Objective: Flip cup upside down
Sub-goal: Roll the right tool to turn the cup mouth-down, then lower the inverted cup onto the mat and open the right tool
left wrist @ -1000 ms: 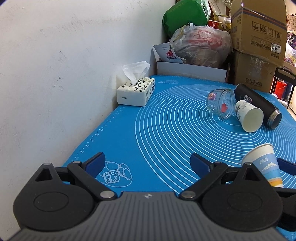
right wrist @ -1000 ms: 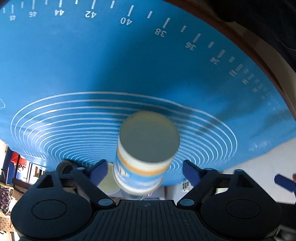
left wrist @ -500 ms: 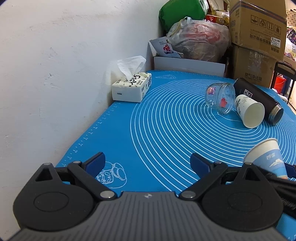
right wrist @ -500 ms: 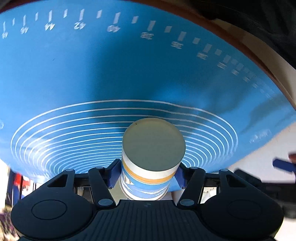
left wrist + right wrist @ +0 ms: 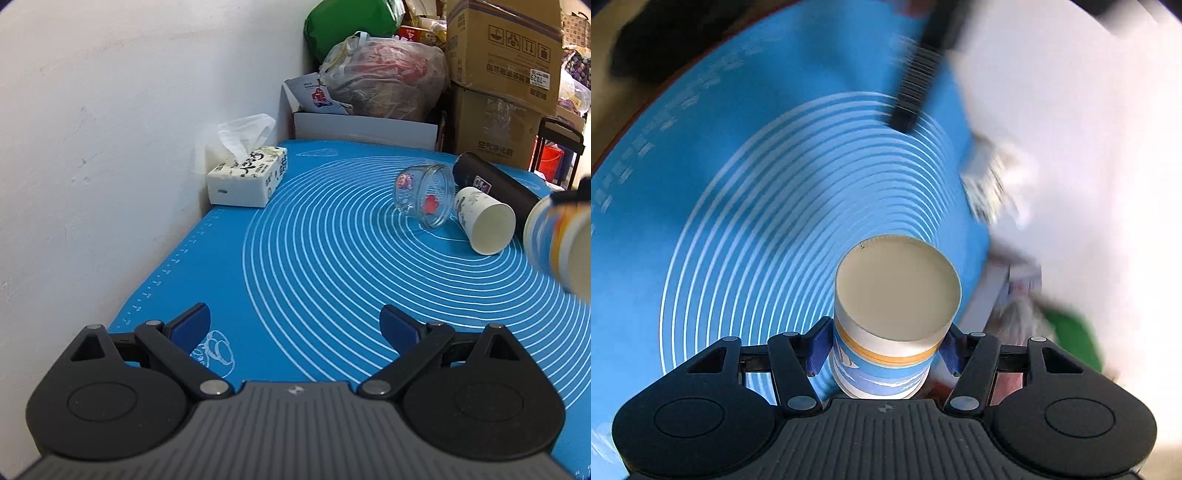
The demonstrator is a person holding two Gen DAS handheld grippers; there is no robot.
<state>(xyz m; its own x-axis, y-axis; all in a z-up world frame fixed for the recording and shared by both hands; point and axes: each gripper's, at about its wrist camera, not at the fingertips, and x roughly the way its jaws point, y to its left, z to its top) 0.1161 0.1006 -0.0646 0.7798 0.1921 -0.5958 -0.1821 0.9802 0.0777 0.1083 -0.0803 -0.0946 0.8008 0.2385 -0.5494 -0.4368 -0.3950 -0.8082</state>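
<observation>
The blue-and-white paper cup (image 5: 886, 332) is clamped by the right gripper (image 5: 882, 349) above the blue mat (image 5: 720, 221), flat base facing away. The left gripper (image 5: 295, 325) is held wide apart, empty. Farther off, a glass jar (image 5: 424, 195) and white cup (image 5: 484, 225) are seen lying sideways.

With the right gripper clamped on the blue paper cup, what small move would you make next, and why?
Probably keep rolling the wrist. The right gripper holds the blue paper cup off the blue mat, its base toward the camera; in the left view it looks tilted, so bring it rim down before lowering.
</observation>
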